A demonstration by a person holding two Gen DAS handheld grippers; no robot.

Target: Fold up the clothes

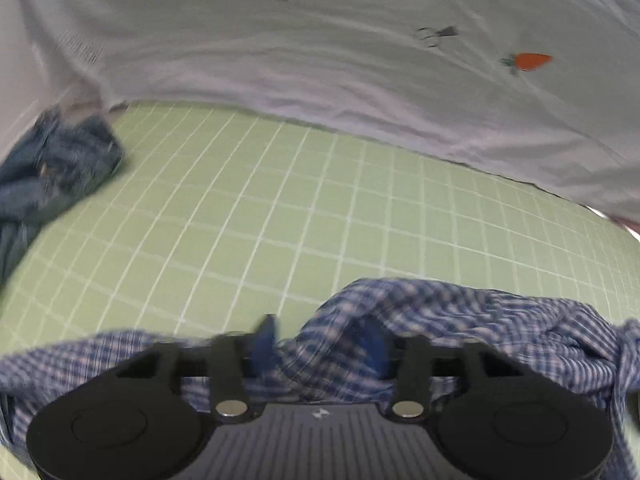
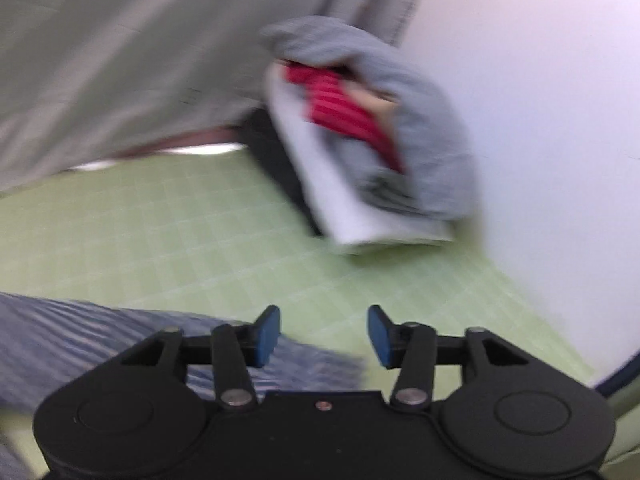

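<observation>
A blue plaid shirt (image 1: 460, 320) lies bunched on the green grid mat (image 1: 260, 208) at the near edge. My left gripper (image 1: 320, 346) stands open over it. A fold of the plaid cloth rises between its blue pads (image 1: 266, 340) and partly covers the right one. In the right wrist view the same plaid shirt (image 2: 100, 332) lies at the lower left, under the left finger. My right gripper (image 2: 324, 336) is open above the bare mat (image 2: 180, 240), with nothing between its pads (image 2: 268, 336). This view is blurred.
A crumpled denim garment (image 1: 52, 168) lies at the mat's left edge. A white cloth with a small carrot print (image 1: 532, 62) spans the far side. A stack of grey, red and white clothes (image 2: 360, 140) sits at the far right of the mat, by a white surface (image 2: 540, 120).
</observation>
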